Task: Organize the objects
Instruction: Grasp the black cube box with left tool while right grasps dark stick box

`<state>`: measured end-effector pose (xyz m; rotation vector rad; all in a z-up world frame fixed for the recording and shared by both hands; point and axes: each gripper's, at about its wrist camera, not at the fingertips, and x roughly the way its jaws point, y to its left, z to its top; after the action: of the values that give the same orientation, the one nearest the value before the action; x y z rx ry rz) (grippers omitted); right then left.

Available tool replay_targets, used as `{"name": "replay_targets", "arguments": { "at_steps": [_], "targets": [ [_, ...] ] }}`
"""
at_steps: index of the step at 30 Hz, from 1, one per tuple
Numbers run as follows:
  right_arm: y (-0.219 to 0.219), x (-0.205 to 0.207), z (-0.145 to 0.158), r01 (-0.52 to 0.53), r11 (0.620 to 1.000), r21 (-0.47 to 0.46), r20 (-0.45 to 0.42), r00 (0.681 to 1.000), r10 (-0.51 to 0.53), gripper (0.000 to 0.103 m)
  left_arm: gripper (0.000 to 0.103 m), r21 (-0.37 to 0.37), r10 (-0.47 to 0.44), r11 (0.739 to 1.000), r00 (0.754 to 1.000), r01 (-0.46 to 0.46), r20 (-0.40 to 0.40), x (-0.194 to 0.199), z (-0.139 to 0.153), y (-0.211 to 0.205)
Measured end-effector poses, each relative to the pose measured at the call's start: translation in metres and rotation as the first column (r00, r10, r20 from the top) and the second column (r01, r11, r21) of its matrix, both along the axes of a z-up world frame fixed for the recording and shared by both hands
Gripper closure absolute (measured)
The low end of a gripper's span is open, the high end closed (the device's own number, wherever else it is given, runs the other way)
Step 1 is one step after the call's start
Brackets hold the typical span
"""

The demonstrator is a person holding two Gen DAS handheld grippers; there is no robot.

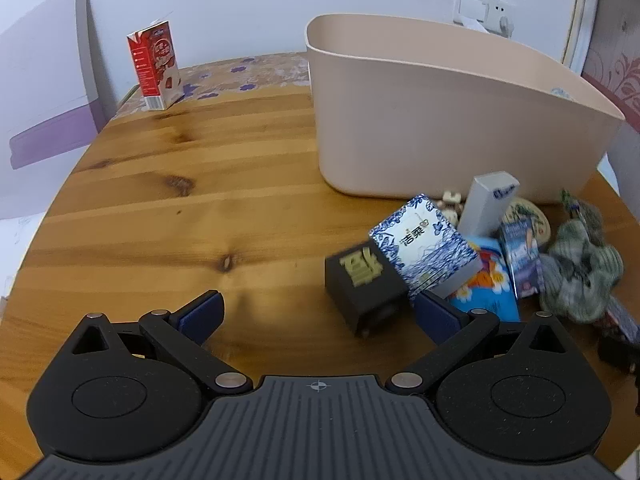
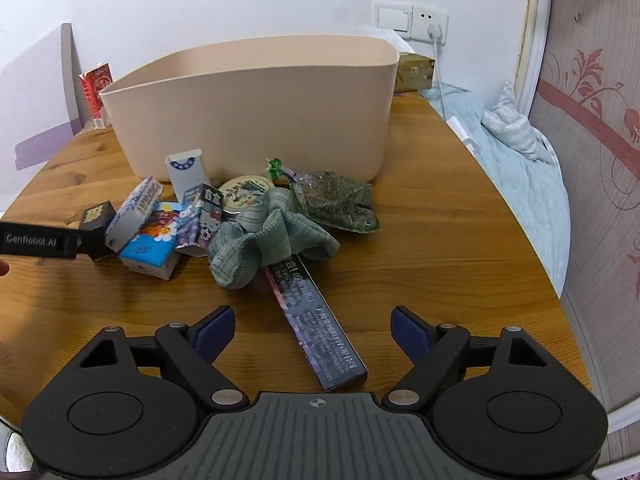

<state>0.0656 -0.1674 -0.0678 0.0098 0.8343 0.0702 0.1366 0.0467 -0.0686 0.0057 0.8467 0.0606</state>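
The left gripper [image 1: 318, 312] has its jaws spread wide with nothing between them, low over the worktop [image 1: 180, 208] and just short of the black box [image 1: 362, 286], which looks like the likely first pick since it sits at the near, open edge of the clutter. The right gripper [image 2: 312, 330] is also spread and empty; the long dark box [image 2: 316, 320] lies on the wood between its jaws, its near end toward the camera, so closing on it would be a simple move.

The beige bin [image 2: 256, 108] is the landmark. Everything to be sorted is heaped just in front of its near wall: a blue-and-white patterned pack [image 1: 426, 244] leaning on the black box, an upright grey carton [image 1: 486, 204], a blue tissue pack [image 2: 154, 246], a round tin [image 2: 244, 192], a crumpled green cloth [image 2: 268, 240] draped over the long dark box, and a clear bag of green bits [image 2: 340, 200]. Piled this way, pieces prop each other and may shift when one is taken.

A red carton [image 1: 154, 66] stands well apart, behind and left of the bin. The worktop is round knotty pine against a white wall with a socket [image 2: 430, 24]; a bed with pale blue bedding [image 2: 520, 168] lies to the bin's right.
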Motion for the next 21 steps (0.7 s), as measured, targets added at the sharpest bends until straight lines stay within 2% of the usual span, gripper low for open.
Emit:
{"name": "replay_targets", "arguments": {
  "at_steps": [7, 9, 12, 13, 15, 16, 17, 21],
  "targets": [
    [0.002, 0.006, -0.005, -0.001, 1.000, 0.003, -0.015, 1.000, 0.001, 0.027, 0.000, 0.007, -0.020, 1.000, 0.999, 0.021, -0.035, 0.019, -0.012, 0.000],
    [0.002, 0.007, -0.007, -0.004, 1.000, 0.006, -0.022, 1.000, 0.004, 0.032, 0.006, 0.006, -0.019, 1.000, 0.999, 0.020, -0.042, 0.021, -0.017, 0.001],
    [0.005, 0.008, -0.008, -0.013, 1.000, -0.005, -0.025, 1.000, 0.013, 0.047, 0.022, -0.012, -0.018, 1.000, 1.000, 0.018, -0.009, 0.019, -0.016, 0.004],
    [0.006, 0.008, -0.008, -0.020, 1.000, -0.008, -0.025, 0.999, 0.020, 0.055, 0.030, -0.015, -0.025, 1.000, 1.000, 0.025, 0.002, 0.018, -0.016, 0.004],
    [0.007, 0.007, -0.007, -0.029, 1.000, -0.006, -0.022, 0.999, 0.029, 0.066, 0.034, -0.019, -0.038, 0.999, 0.999, 0.038, 0.011, 0.019, -0.016, 0.004],
    [0.006, 0.006, -0.007, -0.033, 0.999, -0.003, -0.020, 0.999, 0.033, 0.074, 0.042, -0.018, -0.046, 0.999, 0.999, 0.046, 0.018, 0.018, -0.016, 0.004],
    [0.005, 0.005, -0.007, -0.034, 0.999, 0.001, -0.016, 0.999, 0.034, 0.077, 0.053, -0.019, -0.055, 0.998, 0.998, 0.055, 0.027, 0.017, -0.015, 0.004],
    [0.001, 0.002, -0.007, -0.027, 0.999, 0.024, -0.013, 1.000, 0.028, 0.080, 0.054, -0.021, -0.072, 0.997, 0.997, 0.072, 0.027, 0.015, -0.014, 0.005]
  ]
}}
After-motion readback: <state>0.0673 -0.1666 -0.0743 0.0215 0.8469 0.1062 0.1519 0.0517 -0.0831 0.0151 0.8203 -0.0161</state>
